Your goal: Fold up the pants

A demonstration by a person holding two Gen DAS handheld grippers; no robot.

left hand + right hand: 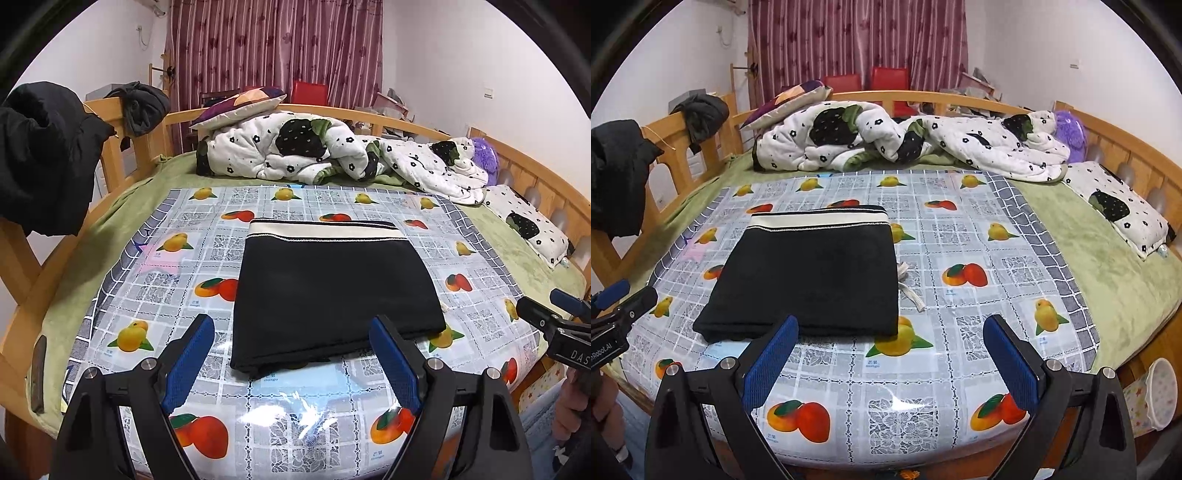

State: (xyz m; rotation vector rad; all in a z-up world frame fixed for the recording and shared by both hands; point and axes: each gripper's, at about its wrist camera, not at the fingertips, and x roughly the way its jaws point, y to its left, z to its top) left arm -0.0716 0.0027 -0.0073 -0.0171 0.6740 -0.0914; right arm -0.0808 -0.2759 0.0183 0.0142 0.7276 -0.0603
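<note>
the pants [332, 291] lie as a compact black rectangle on the fruit-print cover [295, 424] spread over the bed [1108, 258], with the white waistband [325, 230] on the far edge. both tools are held back from the cloth. the left hand-held gripper [291, 363] has its jaws spread wide and holds nothing; the near fold of the pants sits just ahead, between its fingers. the right hand-held gripper [892, 360] is likewise spread and holds nothing; the pants lie ahead and to its left. a white drawstring [910, 286] trails out ahead of it, from the pants' right edge.

judgement: folding appears complete or nearly so. to finish well, inspect edges for alignment, tuck the drawstring under the side, press lightly without dragging, and withdraw without catching the near fold.
</note>
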